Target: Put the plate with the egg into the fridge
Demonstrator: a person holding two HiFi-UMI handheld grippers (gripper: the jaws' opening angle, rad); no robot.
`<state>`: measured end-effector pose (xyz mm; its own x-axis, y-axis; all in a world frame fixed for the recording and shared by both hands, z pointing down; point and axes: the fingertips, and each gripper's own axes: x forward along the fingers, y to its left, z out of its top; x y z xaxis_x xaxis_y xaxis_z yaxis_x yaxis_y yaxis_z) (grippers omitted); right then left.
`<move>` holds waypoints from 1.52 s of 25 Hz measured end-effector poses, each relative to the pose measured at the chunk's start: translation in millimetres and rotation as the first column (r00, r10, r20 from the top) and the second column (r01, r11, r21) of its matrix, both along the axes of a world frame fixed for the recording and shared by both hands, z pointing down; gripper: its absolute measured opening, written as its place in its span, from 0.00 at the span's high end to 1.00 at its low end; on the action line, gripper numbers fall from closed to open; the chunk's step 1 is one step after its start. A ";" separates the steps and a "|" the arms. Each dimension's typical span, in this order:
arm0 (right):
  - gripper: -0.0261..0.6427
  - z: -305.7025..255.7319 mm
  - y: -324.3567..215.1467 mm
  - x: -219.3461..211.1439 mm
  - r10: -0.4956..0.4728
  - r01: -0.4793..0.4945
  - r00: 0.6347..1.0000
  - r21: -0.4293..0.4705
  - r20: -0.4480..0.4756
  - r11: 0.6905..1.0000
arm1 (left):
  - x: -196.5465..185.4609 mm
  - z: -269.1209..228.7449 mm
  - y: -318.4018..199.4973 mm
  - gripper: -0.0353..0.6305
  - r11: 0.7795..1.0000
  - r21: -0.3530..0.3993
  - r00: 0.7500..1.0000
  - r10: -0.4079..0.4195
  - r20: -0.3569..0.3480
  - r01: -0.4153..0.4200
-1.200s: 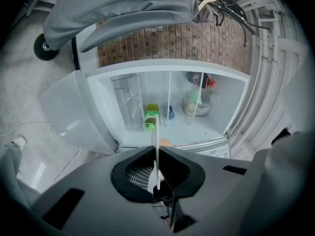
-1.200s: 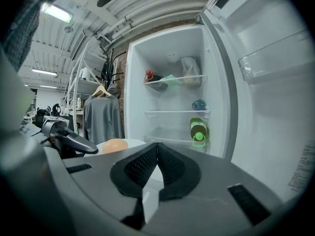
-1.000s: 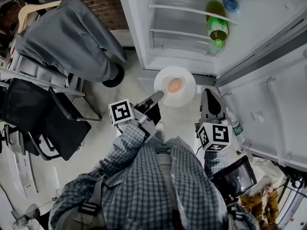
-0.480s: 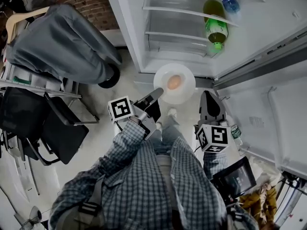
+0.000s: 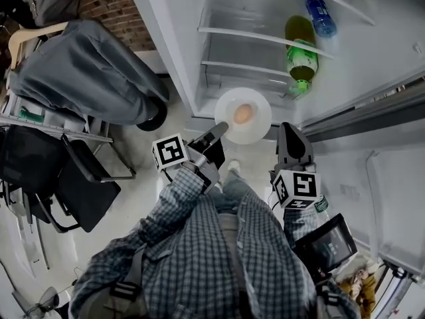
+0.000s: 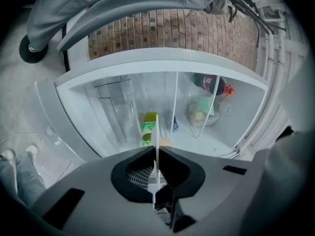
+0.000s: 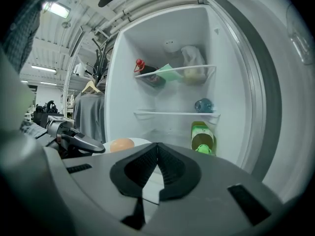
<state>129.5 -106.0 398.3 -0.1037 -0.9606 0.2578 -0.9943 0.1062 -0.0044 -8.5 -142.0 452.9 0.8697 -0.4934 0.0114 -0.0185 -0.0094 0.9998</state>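
Fridge stage, plate in carry. The round white plate [image 5: 259, 123] with the brown egg [image 5: 243, 113] on its middle was held in the air at the mouth of the open white fridge [image 5: 178, 52]; the left tool [image 5: 221, 130] was clenched on the plate's near rim, and in the left gripper view the rim ran edge-on as a thin white line between the pressed jaws of that tool [image 6: 156, 152]; the plate looked about level and the egg had not rolled to the edge.

The right tool [image 5: 291, 133] hung just beside the plate on its other side, apart from it; its jaws were pressed together on nothing, as the right gripper view showed [image 7: 157, 146].

Done so far, judging by the layout: door open, plate lifted and brought to the opening. Left to do: carry it inward over a shelf, set it down, release the rim, withdraw.

From the head view the plate seemed to sit over the lower front lip of the cabinet, but whether it had crossed inside I could not tell from that steep angle.

Inside, the clear shelves [image 5: 252, 37] showed bare room on the left; a green plastic bottle [image 5: 302, 55] and a blue bottle [image 5: 316, 8] lay toward the right, well apart from the plate.
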 end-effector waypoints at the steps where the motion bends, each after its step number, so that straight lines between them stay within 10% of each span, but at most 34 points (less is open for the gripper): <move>1: 0.95 -0.2 -5.2 2.8 -0.005 0.005 1.000 0.002 -0.004 1.000 | 2.6 0.1 -5.2 0.90 1.000 0.001 1.000 -0.007 -0.001 0.007; 38: 0.95 -1.8 -68.7 54.7 -0.021 0.021 0.999 -0.002 -0.030 1.000 | 61.7 17.5 -107.4 0.90 0.995 0.035 0.991 -0.098 0.086 0.095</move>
